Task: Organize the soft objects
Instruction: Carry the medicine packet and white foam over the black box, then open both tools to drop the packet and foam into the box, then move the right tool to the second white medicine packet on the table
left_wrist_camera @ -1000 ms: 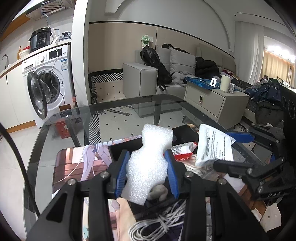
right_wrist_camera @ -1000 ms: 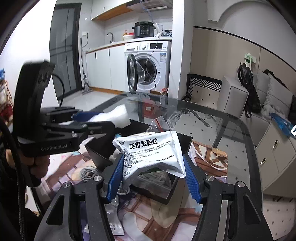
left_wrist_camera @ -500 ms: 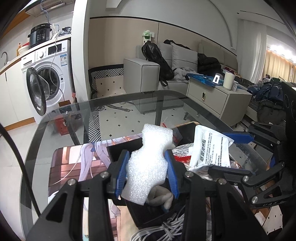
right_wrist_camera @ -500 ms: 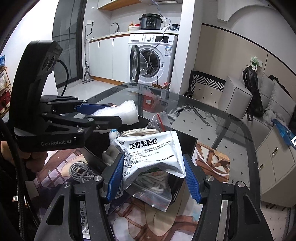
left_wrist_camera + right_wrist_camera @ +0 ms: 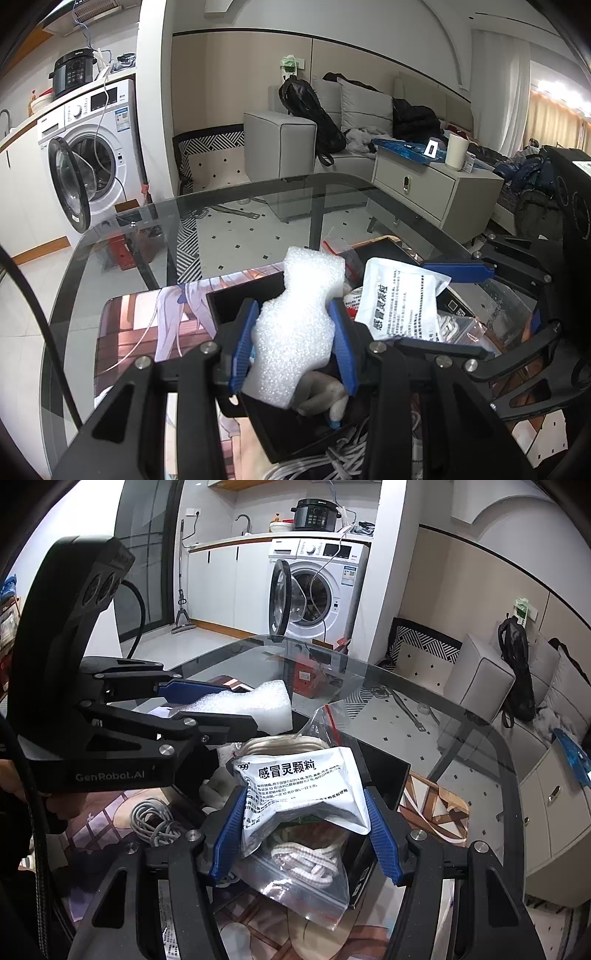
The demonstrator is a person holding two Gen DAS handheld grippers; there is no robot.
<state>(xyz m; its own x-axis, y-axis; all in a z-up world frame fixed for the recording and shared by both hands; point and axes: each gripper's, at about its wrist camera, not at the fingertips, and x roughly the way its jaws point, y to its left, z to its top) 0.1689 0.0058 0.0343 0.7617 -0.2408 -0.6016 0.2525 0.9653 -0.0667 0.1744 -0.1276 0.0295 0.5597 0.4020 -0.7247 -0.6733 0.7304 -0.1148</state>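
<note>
My left gripper [image 5: 293,345] is shut on a white foam piece [image 5: 299,325], held above the near-left corner of a black box [image 5: 229,301]. The same foam piece [image 5: 251,705] shows at the left of the right wrist view, clamped in that gripper [image 5: 218,716]. My right gripper [image 5: 304,829] is shut on a silver medicine sachet [image 5: 303,786] with Chinese print, hanging over the black box [image 5: 384,768]. Under the sachet lies a clear zip bag of white rope [image 5: 306,864]. In the left wrist view the sachet [image 5: 400,304] sits at the right, in the right gripper [image 5: 447,302].
The box stands on a printed mat [image 5: 147,325] on a glass table [image 5: 221,210]. A coiled grey cable [image 5: 155,821] lies left of the box. A pale soft toy [image 5: 325,391] sits inside the box. A washing machine [image 5: 317,587] and sofa [image 5: 354,110] stand beyond the table.
Both grippers have drifted over the box with their loads. The sachet now hangs above the zip bag of rope, and the box fills more of both views.
</note>
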